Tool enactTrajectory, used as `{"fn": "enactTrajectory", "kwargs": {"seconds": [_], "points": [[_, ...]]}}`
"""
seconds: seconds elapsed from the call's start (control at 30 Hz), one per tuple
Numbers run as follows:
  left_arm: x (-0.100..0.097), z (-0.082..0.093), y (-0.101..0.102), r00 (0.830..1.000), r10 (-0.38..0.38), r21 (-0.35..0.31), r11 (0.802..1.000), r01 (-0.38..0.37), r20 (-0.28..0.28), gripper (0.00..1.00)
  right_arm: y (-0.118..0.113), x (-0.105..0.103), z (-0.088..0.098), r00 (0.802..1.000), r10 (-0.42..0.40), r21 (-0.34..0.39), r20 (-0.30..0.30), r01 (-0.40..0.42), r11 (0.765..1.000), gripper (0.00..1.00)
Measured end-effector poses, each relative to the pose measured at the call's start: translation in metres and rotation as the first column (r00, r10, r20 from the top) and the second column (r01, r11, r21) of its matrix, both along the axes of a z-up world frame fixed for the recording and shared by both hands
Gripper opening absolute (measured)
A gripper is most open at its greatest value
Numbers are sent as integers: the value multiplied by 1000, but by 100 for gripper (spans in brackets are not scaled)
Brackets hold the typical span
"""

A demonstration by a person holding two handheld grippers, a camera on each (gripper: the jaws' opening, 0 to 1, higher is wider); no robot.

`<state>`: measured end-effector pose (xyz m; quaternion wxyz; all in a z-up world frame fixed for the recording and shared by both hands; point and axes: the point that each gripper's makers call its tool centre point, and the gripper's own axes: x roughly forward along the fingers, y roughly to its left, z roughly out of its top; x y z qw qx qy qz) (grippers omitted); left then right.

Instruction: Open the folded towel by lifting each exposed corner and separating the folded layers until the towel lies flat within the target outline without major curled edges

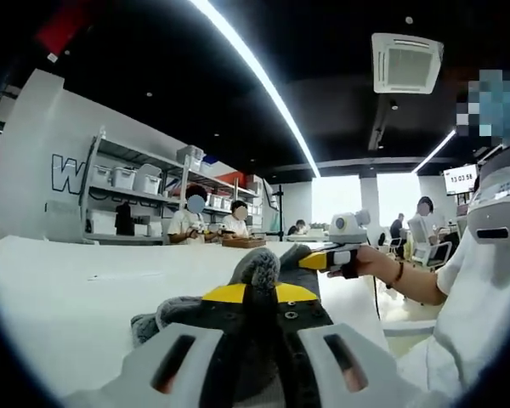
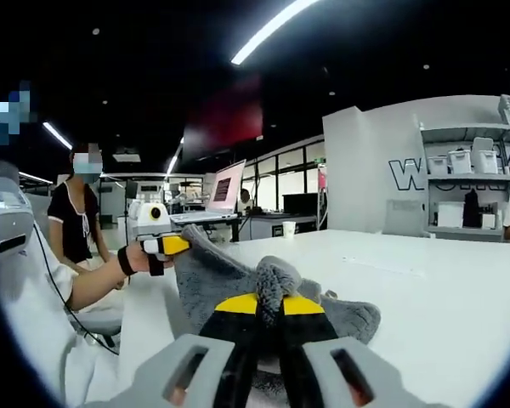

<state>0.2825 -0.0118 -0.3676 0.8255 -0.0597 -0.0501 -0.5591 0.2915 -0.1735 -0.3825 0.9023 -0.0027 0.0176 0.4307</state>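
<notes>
Left tongs (image 1: pixel 262 297): nearest in the left gripper view, black jaws with yellow tips closed tight on a raised fold of the grey fluffy terry towel (image 1: pixel 259 268).
Towel, left gripper view: bunched and lifted off the white surface (image 1: pixel 93 297), a loose clump hanging at the lower left (image 1: pixel 157 321).
Other tongs, left gripper view: the right tongs (image 1: pixel 319 260) come in from the right, held in a person's hand (image 1: pixel 361 259), pinching the far end of the same towel.
Right tongs, right gripper view: nearest here, jaws (image 2: pixel 269 306) closed on a puckered ridge of the grey towel (image 2: pixel 272 280).
Towel, right gripper view: a broad flap rises leftward to the left tongs (image 2: pixel 177 246); the rest lies crumpled on the white surface (image 2: pixel 425 297) to the right.
Views differ: the right gripper view shows the stretched flap between the two grips; the left gripper view shows the hanging clump instead. I see no target outline.
Handling: likely light, soft and limp, clinging to itself; corners or hem edges look the best hold, since mid-fold pinches may gather several layers.
</notes>
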Motion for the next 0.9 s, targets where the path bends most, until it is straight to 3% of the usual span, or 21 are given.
{"fn": "enactTrajectory", "kwargs": {"seconds": [0.33, 0.43, 0.7, 0.83, 0.9], "points": [[-16, -2, -11, 999, -42, 10, 999, 42, 7, 15, 7, -16, 2, 998, 57, 4, -4, -57, 998, 7], [-18, -2, -14, 999, -48, 16, 999, 48, 11, 15, 6, -17, 1, 998, 57, 0, 8, -57, 998, 1], [-22, 0, -16, 999, -49, 5, 999, 49, 5, 17, 8, -22, -1, 997, 73, -3, -2, -73, 997, 1], [-24, 1, -14, 999, -39, 9, 999, 39, 17, 12, 9, -27, -3, 997, 81, -28, 9, -81, 996, 1], [-25, 2, -10, 999, -32, 6, 999, 32, 33, 5, 7, -28, -4, 997, 79, -35, 14, -79, 996, 1]]}}
